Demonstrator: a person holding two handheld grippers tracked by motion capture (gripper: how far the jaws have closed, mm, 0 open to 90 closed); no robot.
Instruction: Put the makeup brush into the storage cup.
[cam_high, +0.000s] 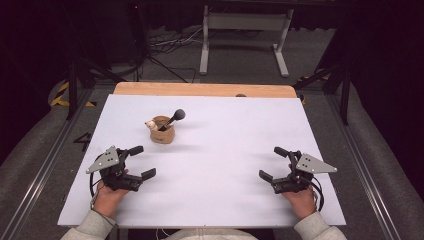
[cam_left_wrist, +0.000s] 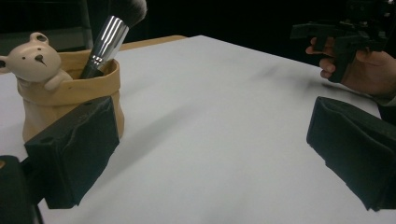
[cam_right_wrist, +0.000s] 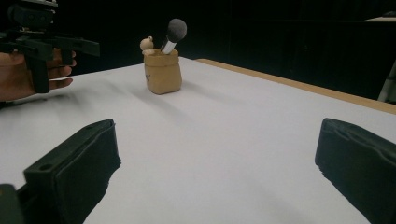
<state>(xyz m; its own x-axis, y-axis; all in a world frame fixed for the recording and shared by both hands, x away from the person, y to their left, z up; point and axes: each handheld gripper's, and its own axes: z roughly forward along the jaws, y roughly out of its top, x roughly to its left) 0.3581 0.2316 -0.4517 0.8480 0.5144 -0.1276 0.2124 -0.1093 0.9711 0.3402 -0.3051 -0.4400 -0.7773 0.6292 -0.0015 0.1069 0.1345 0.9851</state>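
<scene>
We see the pot (cam_high: 162, 131), with a brush (cam_high: 173, 119) leaning in it, standing on the white surface (cam_high: 215, 150), our left gripper (cam_high: 139, 161) just beside the pot and our right gripper (cam_high: 274, 163) well apart from it, both with fingers spread wide and empty.

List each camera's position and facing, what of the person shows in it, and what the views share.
High view: above the person's side, looking forward and down on the white table; both forearms, left gripper and right gripper show.
Left gripper view: low between its own open jaws, facing the tan pot with its makeup brush; the other hand is beyond.
Right gripper view: low between open jaws, facing the pot from farther off.
Shared: pot and brush appear in all three.
</scene>
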